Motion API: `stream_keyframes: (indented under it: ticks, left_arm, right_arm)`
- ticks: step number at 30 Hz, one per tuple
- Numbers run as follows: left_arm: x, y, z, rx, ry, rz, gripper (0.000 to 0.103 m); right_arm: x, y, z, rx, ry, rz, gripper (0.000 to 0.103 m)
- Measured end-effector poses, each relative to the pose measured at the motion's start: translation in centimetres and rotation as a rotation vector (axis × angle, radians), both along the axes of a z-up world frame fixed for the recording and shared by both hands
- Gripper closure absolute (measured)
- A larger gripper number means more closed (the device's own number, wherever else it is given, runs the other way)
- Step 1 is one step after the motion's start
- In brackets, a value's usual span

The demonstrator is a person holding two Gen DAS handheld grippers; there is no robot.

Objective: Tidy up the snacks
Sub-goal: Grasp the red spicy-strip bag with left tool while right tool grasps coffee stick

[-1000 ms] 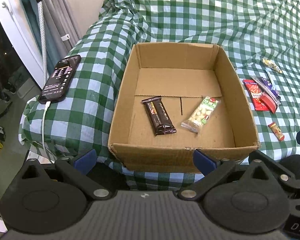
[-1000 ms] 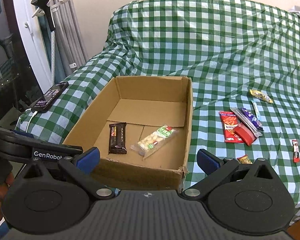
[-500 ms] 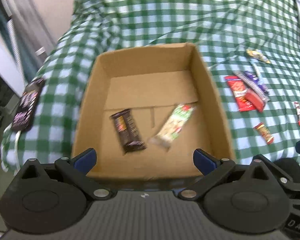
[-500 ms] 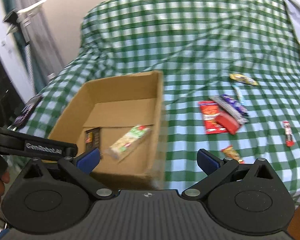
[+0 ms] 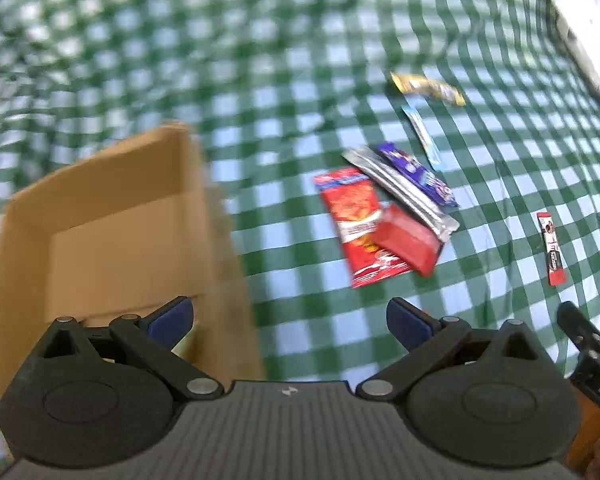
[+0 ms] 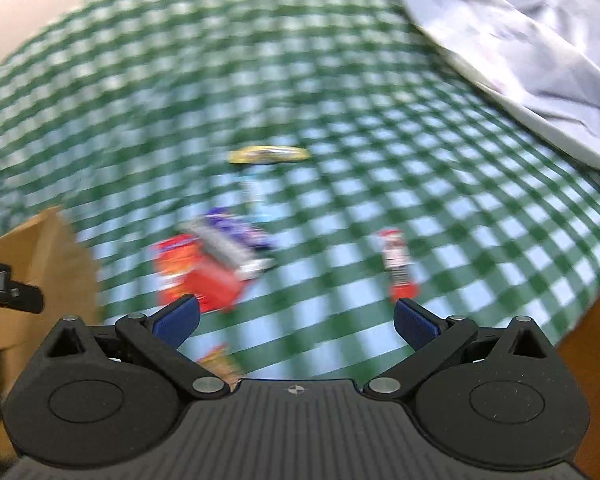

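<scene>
A cardboard box [image 5: 112, 216] stands on the green checked cloth at the left; its contents are hidden now. Loose snacks lie to its right: a red packet [image 5: 354, 224], a red block [image 5: 408, 240], a silver bar [image 5: 404, 192], a purple bar [image 5: 418, 174], a blue stick [image 5: 422, 138], a yellow bar [image 5: 428, 88] and a small red stick [image 5: 552, 248]. My left gripper [image 5: 288, 320] is open and empty, above the box's right wall. My right gripper [image 6: 296, 316] is open and empty, facing the blurred snack pile [image 6: 212, 264] and red stick [image 6: 398, 268].
A small orange packet [image 6: 220, 362] lies just in front of my right gripper. A grey-white sheet [image 6: 520, 52] covers the far right. The cloth's edge [image 6: 580, 312] drops off at the right. The box corner [image 6: 32, 264] shows at the left of the right wrist view.
Both grippers have swung to the right, from facing the box to facing the loose snacks. The phone and the snacks inside the box have left view. Both stay open.
</scene>
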State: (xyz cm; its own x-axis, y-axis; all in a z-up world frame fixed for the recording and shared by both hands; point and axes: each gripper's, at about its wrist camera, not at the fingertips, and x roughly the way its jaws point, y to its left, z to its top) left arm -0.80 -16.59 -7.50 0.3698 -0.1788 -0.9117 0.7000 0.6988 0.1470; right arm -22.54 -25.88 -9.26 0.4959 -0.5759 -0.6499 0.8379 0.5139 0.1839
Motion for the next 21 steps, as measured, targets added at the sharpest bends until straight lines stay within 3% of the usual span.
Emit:
stream_keyframes:
  ticks: [3, 6, 11, 14, 17, 19, 21]
  left_arm:
    - [2.1, -4.1, -3.3, 0.036, 0.041, 0.019, 0.0]
    - [4.1, -7.5, -6.9, 0.082, 0.021, 0.042, 0.0]
    - [7.1, -10.7, -11.3, 0.116, 0.047, 0.062, 0.0]
    - [8.5, -11.8, -13.2, 0.103, 0.084, 0.072, 0.0]
    - [10.0, -11.8, -14.4, 0.064, 0.153, 0.11, 0.0]
    - [11.0, -11.0, -14.7, 0.035, 0.212, 0.146, 0.0]
    - [11.5, -10.5, -14.8, 0.029, 0.213, 0.141, 0.0]
  right_arm:
    - [-0.5, -4.4, -2.3, 0.041, 0.027, -0.07, 0.001]
    - [-0.1, -8.1, -5.0, 0.088, 0.057, -0.115, 0.001]
    - [1.5, -13.1, -9.5, 0.148, 0.111, -0.147, 0.001]
    - [2.5, -14.8, -11.6, 0.132, 0.153, -0.159, 0.0]
    - [3.1, -15.0, -12.3, 0.041, 0.202, -0.139, 0.0]
    - [3.1, -14.7, -12.5, 0.023, 0.195, -0.138, 0.0]
    - [2.9, -14.4, -12.8, 0.017, 0.186, -0.135, 0.0]
